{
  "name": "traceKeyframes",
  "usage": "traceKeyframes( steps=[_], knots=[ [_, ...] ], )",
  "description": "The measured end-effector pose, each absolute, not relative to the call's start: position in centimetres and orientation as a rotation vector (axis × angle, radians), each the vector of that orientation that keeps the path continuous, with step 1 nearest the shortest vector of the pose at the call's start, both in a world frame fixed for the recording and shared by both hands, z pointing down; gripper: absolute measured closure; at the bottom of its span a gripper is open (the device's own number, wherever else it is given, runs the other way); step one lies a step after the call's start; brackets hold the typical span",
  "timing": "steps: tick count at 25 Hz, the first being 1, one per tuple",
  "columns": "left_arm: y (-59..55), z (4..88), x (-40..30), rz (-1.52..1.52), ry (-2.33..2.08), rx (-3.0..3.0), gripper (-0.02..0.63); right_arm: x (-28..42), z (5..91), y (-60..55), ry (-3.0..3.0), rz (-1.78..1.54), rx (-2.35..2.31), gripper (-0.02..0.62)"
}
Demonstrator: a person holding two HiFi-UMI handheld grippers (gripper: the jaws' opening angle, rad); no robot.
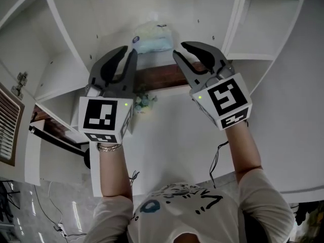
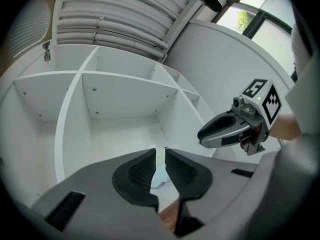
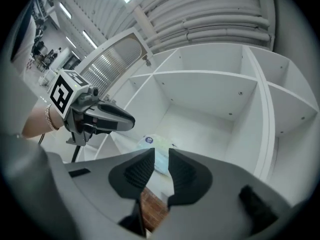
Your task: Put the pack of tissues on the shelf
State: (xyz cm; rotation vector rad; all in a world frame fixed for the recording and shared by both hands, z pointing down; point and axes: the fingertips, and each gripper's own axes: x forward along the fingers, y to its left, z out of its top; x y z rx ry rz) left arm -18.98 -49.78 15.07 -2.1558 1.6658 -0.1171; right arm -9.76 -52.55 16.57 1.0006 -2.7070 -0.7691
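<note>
The pack of tissues [image 1: 153, 38], pale blue in clear wrap, lies on the floor of a white shelf [image 1: 68, 34] compartment, just past a brown wooden edge [image 1: 162, 76]. My left gripper [image 1: 129, 49] is held up just left of the pack and my right gripper [image 1: 180, 48] just right of it. Neither touches it. In the left gripper view the jaws [image 2: 160, 152] stand a narrow gap apart, and a strip of the pack [image 2: 159, 173] shows beyond them. In the right gripper view the jaws [image 3: 161, 152] are a little wider, empty, with the pack [image 3: 150, 142] behind.
The shelf has several open white compartments divided by thin panels [image 2: 67, 114]. A small bluish-green object [image 1: 144, 102] sits below the wooden edge. A slatted brown panel [image 1: 7, 130] is at the far left. Cables [image 1: 216, 158] hang by the person's arms.
</note>
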Motion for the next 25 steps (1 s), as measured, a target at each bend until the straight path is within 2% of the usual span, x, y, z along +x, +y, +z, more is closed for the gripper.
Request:
traceKeyframes(
  steps=[2, 10, 25],
  knots=[
    [-49.0, 16.0, -17.8, -0.084, 1.622, -2.241, 0.545, -9.1, 17.2, -51.6, -2.717, -0.754, 0.991, 0.516],
    [-47.1, 20.4, -16.0, -0.07, 1.584, -2.412, 0.557, -7.2, 21.3, -49.3, -2.748, -0.615, 0.966, 0.538],
    [-41.3, 29.9, -13.5, -0.136, 1.53, -2.607, 0.56, -7.5, 29.5, -43.3, -2.777, -0.412, 0.816, 0.548]
  ],
)
